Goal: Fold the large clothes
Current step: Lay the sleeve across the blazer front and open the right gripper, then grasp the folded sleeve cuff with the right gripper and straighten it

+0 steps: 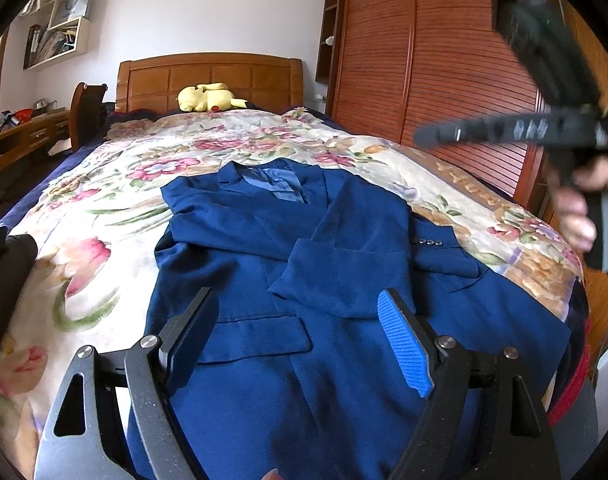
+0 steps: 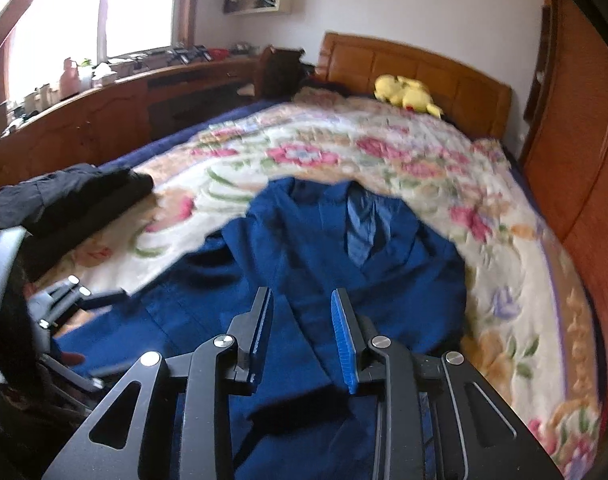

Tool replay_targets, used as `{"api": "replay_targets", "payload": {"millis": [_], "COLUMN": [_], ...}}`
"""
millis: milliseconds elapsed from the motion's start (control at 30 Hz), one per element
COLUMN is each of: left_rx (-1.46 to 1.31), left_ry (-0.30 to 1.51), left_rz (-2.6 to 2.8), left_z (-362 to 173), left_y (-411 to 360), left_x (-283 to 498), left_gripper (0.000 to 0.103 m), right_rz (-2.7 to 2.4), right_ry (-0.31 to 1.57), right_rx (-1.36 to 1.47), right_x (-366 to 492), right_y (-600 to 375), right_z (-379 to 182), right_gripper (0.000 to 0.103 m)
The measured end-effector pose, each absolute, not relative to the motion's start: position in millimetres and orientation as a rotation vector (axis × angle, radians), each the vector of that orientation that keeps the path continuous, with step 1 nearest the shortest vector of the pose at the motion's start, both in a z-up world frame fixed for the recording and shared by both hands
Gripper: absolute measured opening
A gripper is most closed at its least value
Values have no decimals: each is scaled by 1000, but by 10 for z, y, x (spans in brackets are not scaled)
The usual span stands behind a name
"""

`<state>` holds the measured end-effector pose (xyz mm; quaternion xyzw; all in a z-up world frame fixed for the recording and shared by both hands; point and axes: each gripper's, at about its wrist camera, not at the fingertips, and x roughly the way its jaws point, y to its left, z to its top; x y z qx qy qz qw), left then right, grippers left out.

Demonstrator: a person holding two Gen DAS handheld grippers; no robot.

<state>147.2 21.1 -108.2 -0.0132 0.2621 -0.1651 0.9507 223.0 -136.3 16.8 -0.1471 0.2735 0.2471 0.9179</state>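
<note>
**Blue jacket flat on the floral bed, both claws empty above it**

The blue jacket [image 1: 304, 248] lies front-up on the floral blanket [image 1: 115, 184], collar toward the headboard, one sleeve folded across its chest with cuff buttons showing. The left gripper [image 1: 299, 320] hovers over its lower half, jaws wide apart, holding nothing. The right gripper [image 2: 301, 320] is above the jacket's middle, jaws parted and empty. Left of both claws, a dark folded garment [image 2: 71, 196] sits on the blanket's edge. Far ahead, a yellow plush toy [image 1: 209, 97] rests by the wooden headboard [image 1: 209, 78]; a wardrobe [image 1: 444, 60] stands to the right.
</note>
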Motion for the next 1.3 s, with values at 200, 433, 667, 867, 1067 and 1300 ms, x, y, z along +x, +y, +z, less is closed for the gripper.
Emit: {"api": "replay_targets", "payload": {"millis": [200,433,667,867,1067,1300], "left_rx": [-30,-47,-49,-49,-47,-57], "left_ry": [531,537,537,536,535,528], "left_rz": [-320,-302,-303,-304,-300,-275], "left_z": [-1076,-1086,-1088,-1086,-1084,-1069], "left_y": [329,467,493,512,521,626], "left_x": [1432,1430,1434,1431,1426,1403], "left_gripper": [82,82,82,82,82,82], "right_rz": [476,469,436,525,609,679], "right_ry": [688,800,858,898,848,753], "right_rx": [-267,-238,-188,-154,-142,-167], "right_x": [2579,2946,3196,3179,3052,2653], "right_y": [-1321,-1179,-1188,-1159,-1130,-926], "right_z": [-310,-699,-844,-895,-867,-758], "right_gripper": [31,31,36,36,10,9]}}
